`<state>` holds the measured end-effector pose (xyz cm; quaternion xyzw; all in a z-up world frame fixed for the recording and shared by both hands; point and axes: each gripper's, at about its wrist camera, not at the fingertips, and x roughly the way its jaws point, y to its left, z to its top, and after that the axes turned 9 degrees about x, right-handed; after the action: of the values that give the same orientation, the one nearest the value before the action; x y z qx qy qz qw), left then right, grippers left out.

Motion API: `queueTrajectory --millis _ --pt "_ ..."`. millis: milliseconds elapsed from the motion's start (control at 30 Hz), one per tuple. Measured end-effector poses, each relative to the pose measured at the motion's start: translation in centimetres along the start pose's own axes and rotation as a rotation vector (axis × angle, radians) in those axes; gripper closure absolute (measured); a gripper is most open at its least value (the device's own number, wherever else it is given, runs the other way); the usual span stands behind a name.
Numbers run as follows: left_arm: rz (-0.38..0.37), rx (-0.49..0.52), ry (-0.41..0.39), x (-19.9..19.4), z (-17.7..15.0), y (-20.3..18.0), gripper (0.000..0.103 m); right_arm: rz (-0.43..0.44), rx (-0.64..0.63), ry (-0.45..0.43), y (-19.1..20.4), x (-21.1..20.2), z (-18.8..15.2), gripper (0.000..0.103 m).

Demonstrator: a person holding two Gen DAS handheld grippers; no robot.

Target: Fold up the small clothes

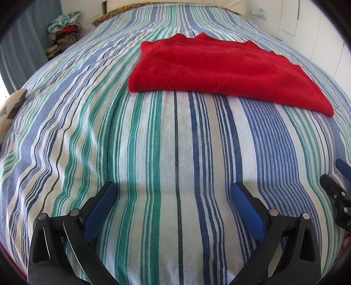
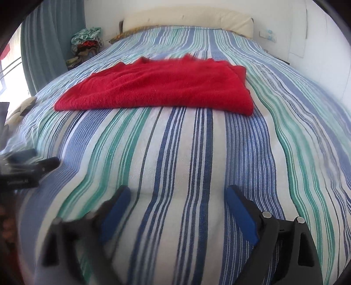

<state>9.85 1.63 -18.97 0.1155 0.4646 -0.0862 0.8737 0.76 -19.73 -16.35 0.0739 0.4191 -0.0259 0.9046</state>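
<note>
A red knitted garment (image 1: 221,70) lies folded flat on the striped bedspread (image 1: 153,136), its near fold edge facing me. In the right wrist view the same red garment (image 2: 160,87) lies ahead in the middle of the bedspread (image 2: 197,153). My left gripper (image 1: 173,190) hovers low over bare bedspread short of the garment, its blue pads wide apart with nothing between them. My right gripper (image 2: 177,195) is likewise open and empty over the stripes, well short of the garment. Each gripper shows at the edge of the other's view.
A pile of mixed clothes (image 2: 87,43) sits beside the bed at the far left, next to a blue curtain (image 2: 43,43). A cream headboard (image 2: 186,19) and white wall close the far end. A patterned cushion (image 1: 11,109) lies at the bed's left edge.
</note>
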Motion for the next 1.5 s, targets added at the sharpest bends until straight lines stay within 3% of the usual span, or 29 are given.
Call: queueTrajectory --millis 400,1500 --pt "0.005 0.011 0.016 0.21 0.26 -0.02 0.001 -0.024 -0.012 0.04 0.29 0.16 0.27 0.013" --pt "0.019 0.012 0.016 0.11 0.18 -0.33 0.001 -0.016 -0.002 0.016 0.31 0.33 0.09 0.008"
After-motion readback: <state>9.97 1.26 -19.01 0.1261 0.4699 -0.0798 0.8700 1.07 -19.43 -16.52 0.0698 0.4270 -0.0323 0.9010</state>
